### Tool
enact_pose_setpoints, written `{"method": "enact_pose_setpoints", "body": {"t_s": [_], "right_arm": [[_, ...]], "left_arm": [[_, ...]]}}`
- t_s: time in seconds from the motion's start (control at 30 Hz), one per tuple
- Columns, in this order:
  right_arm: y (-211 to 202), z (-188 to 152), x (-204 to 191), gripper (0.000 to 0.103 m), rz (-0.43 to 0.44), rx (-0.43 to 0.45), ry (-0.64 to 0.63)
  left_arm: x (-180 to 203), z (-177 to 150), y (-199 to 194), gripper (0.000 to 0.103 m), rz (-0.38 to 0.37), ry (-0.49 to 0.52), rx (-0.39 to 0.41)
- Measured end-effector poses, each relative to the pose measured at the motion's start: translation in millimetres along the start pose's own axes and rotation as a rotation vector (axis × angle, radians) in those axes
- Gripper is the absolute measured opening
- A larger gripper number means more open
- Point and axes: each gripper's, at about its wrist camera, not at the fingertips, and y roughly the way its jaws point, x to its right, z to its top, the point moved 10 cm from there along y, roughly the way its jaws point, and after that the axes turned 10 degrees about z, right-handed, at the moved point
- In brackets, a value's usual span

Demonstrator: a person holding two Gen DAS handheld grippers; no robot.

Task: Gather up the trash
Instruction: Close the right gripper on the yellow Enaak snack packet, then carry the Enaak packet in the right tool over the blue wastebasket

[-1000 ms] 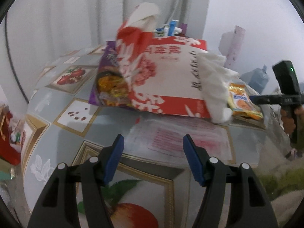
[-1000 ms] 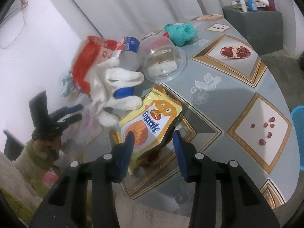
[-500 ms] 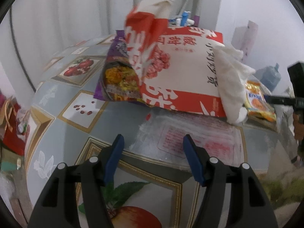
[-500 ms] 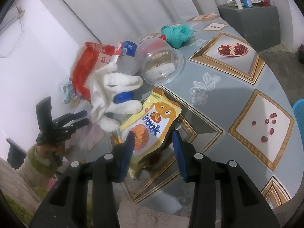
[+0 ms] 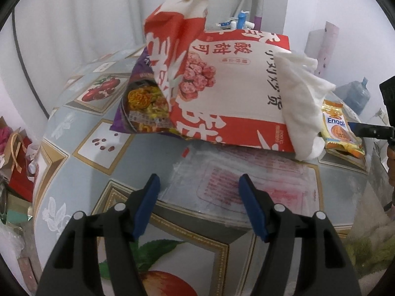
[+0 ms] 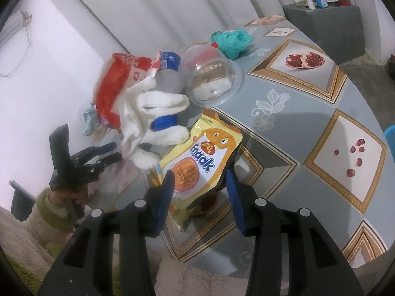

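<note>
Lying between the right gripper's (image 6: 200,181) parted jaws: yellow snack packet (image 6: 197,162), on the table (image 6: 284,133) edge.
Pads not visibly pressing it. Left gripper (image 5: 198,187) gapes empty over a clear plastic wrapper (image 5: 242,185), before the red bag (image 5: 234,86).

Pale curtains (image 5: 81,24) hang in folds along the far side, meeting a plain white wall (image 5: 365,12) at the right. A round table (image 6: 308,113) wears a grey cloth printed with gold-framed fruit pictures. Beyond it stands a dark grey cabinet (image 6: 328,22) topped with bottles. A water jug (image 5: 355,96) sits far right on the floor.
</note>
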Motion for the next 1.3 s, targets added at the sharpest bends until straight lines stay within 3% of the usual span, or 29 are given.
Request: {"method": "enact_pose_setpoints", "body": {"t_s": [0.17,0.4,0.6,1.07,1.3], "right_arm": [[3.1,0.7,0.2,0.029,-0.044,-0.003,-0.019],[1.2,-1.5,12.4,0.007,-0.027,0.011,0.071],[-5.5,-2.9,16.5,0.001,0.004,0.040,0.118],[-55.8,4.5,18.5,0.000,0.044,0.177,0.159],[-77.4,18.0,5.4,0.000,0.078,0.247,0.136]], "left_arm": [[2.5,0.6,-1.6,0.050,0.011,-0.001,0.018],[-11.4,-1.9,-3.6,0.012,0.064,-0.054,0.028],[-15.0,-2.4,-8.2,0.000,0.025,-0.082,0.036],[-20.8,0.1,-70.0,0.000,-0.033,-0.187,0.118],[-13.0,26.4,-128.9,0.000,-0.044,-0.157,0.245]]}}
